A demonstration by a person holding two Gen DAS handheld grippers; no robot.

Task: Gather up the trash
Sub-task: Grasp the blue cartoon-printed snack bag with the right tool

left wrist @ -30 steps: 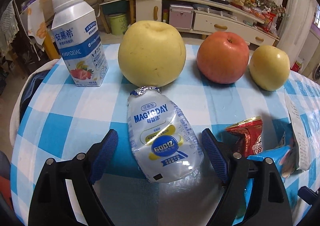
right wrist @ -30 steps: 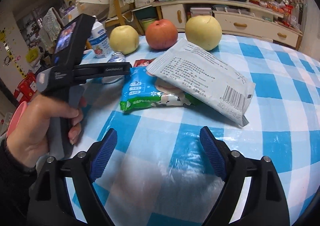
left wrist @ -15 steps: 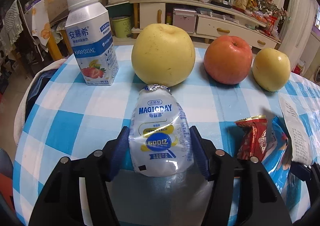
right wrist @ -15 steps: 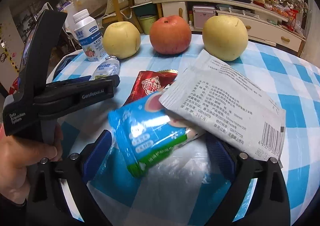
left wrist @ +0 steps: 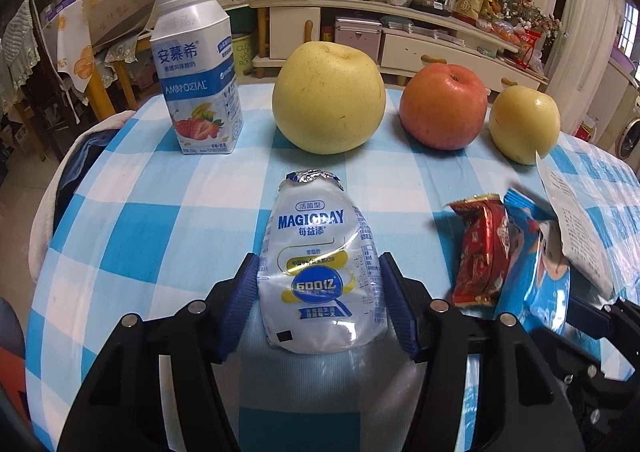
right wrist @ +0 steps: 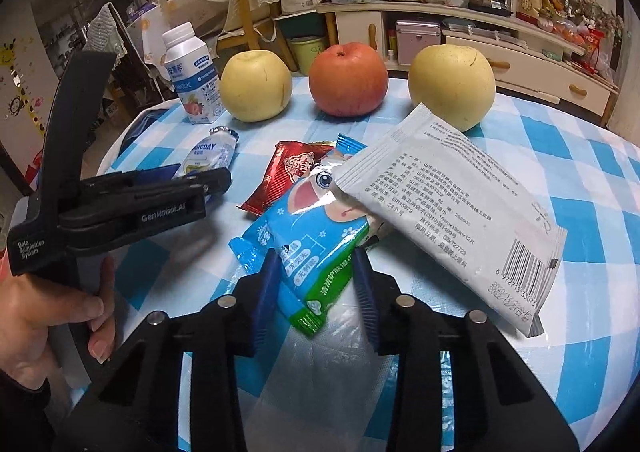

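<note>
Left gripper [left wrist: 318,302] pinching crumpled white plastic yogurt pouch [left wrist: 320,272] on blue-white checked tablecloth [left wrist: 160,219], right gripper [right wrist: 316,292] closing on blue-green wet-wipe packet [right wrist: 308,248], beside it red foil wrapper [right wrist: 288,175], white flat sachet [right wrist: 452,207] overlapping the packet, behind it red apple [right wrist: 348,79], white yogurt carton [left wrist: 196,67].

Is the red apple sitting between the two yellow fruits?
Yes, the red apple stands in the row with a yellow fruit on one side and another yellow fruit on the other.

The squashed drink bottle [left wrist: 322,276] is thin, glossy, crinkled plastic with a foil lid. The blue packet [right wrist: 308,248] and red wrapper [right wrist: 286,171] are shiny film; the white pouch [right wrist: 452,203] looks matt.
</note>
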